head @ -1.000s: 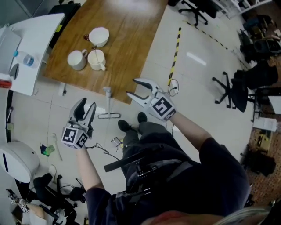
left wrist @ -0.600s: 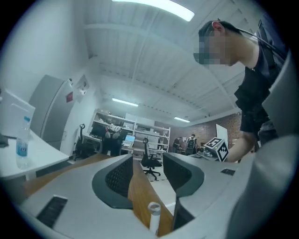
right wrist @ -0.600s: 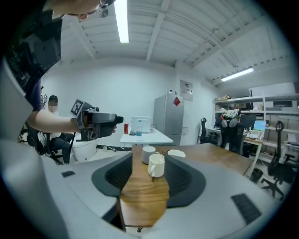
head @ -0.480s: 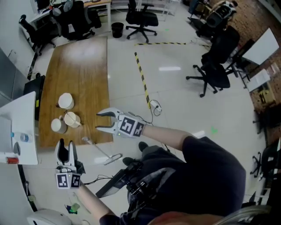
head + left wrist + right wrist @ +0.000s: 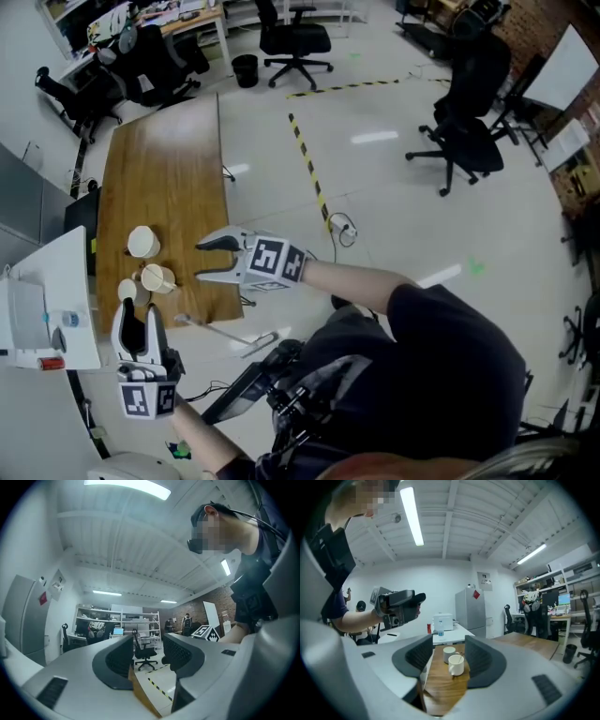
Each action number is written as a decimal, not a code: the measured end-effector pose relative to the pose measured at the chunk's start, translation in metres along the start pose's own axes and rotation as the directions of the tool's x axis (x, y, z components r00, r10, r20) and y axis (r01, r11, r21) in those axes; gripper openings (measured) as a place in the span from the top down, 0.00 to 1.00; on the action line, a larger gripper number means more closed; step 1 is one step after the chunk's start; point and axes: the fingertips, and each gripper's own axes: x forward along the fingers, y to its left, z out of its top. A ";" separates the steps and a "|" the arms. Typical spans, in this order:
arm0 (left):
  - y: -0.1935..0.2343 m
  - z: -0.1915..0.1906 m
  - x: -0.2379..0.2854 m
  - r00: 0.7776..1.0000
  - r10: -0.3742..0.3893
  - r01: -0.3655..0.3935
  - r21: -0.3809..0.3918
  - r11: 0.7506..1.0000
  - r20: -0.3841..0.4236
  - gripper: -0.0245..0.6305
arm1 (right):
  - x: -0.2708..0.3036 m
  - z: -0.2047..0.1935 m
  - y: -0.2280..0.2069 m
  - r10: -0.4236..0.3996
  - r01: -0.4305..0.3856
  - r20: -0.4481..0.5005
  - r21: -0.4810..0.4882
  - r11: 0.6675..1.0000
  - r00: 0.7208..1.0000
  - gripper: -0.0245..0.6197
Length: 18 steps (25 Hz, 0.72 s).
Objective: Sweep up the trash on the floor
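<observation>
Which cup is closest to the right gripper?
The cup with a stick in it; it stands right before the right gripper, the other two cups farther off.

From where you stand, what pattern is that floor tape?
The floor tape is yellow-and-black striped, clearest in the head view.

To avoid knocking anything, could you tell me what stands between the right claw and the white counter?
Three cups on the wooden table, clearest in the head view.
</observation>
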 end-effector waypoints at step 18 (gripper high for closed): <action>-0.181 -0.049 0.261 0.997 0.001 0.012 0.185 0.983 -0.071 0.96 | -0.250 -0.013 -0.151 -0.092 0.087 0.049 0.090 0.992 0.995 0.65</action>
